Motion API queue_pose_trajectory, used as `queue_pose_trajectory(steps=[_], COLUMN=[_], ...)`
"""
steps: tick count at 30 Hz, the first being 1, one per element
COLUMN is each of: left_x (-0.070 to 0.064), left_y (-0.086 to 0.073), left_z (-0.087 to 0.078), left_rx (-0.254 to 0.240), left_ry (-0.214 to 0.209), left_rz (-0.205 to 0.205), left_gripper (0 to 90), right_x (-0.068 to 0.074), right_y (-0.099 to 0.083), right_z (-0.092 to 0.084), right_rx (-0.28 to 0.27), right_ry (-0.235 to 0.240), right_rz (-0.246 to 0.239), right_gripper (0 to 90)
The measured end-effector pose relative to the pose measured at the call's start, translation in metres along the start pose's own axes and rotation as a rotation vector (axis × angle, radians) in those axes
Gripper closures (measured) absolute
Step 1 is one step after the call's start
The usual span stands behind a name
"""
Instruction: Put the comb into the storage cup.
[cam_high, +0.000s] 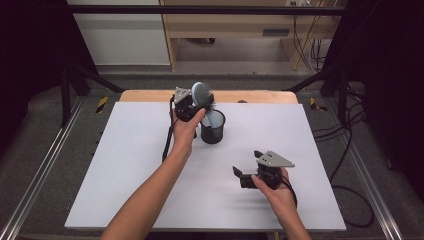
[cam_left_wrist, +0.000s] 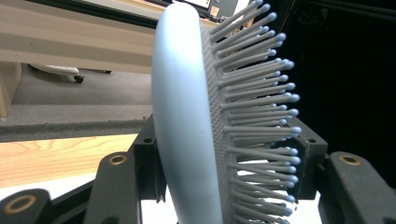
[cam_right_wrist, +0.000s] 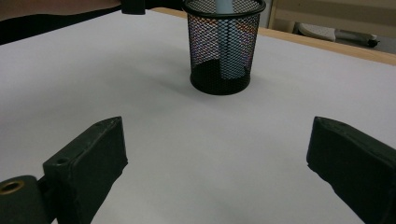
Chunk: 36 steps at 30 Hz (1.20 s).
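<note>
1. White sheet covers the surface (cam_high: 150, 190); a wooden edge shows along its far side, with pale cabinets and loose cables beyond, and dark floor with metal rails on both flanks
2. From my remote station I see the black mesh cup (cam_high: 212, 127) standing upright on the far half of the surface, a little left of centre in the high view
3. Hairbrush (cam_high: 202, 94), pale blue: its handle goes down into the mesh cup and its oval head stands above the rim, tilted toward the left gripper
4. Left gripper (cam_high: 196, 102) is held up at the brush head, just left of and above the cup. In the left gripper view the brush head (cam_left_wrist: 187, 121) rises between the two black jaws, its smooth back toward one jaw and its grey bristles toward the other
5. The back of the head lies close against one jaw; whether the jaw on the bristle side presses them I cannot tell, so I cannot call the hold either way
6. Right gripper (cam_high: 246, 169) rests low over the near right part of the surface, well apart from the cup, in the person's right hand (cam_high: 276, 194)
7. Right gripper view: its two jaws stand wide apart with bare white sheet between them; the mesh cup (cam_right_wrist: 223, 51) sits straight ahead with the blue handle visible through the mesh
8. Right gripper therefore gaping, gripping nothing
</note>
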<state>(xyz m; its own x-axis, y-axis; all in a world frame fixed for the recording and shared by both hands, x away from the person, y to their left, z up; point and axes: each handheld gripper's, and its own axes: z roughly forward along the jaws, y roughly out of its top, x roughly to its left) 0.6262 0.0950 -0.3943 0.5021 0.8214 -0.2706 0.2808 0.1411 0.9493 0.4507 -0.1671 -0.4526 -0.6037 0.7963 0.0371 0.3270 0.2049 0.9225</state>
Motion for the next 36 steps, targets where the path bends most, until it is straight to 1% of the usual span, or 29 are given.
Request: queue_pose_trajectory(steps=[12,16,22,29,36], left_x=[0.009,0.011,0.013,0.015,0.016], left_y=[-0.002,-0.002,-0.002,-0.003,-0.004], left_z=[-0.002,-0.002,-0.002,-0.002,-0.002], left_rx=[0.012,0.018,0.02,0.025,0.032], left_ry=[0.008,0.012,0.014,0.015,0.011], left_rz=[-0.01,-0.007,-0.012,-0.024,-0.022], left_gripper=[40.3,39.2,38.1,34.4,32.9], right_x=[0.0,0.0,0.001,0.001,0.001], right_y=[0.0,0.0,0.0,0.0,0.0], right_z=[0.001,0.001,0.001,0.001,0.001], right_rx=[0.004,0.005,0.005,0.006,0.007], right_ry=[-0.001,0.001,0.001,0.002,0.002], right_rz=[-0.003,-0.002,-0.002,-0.005,-0.003], right_gripper=[5.0,5.0,5.0,4.9,4.9])
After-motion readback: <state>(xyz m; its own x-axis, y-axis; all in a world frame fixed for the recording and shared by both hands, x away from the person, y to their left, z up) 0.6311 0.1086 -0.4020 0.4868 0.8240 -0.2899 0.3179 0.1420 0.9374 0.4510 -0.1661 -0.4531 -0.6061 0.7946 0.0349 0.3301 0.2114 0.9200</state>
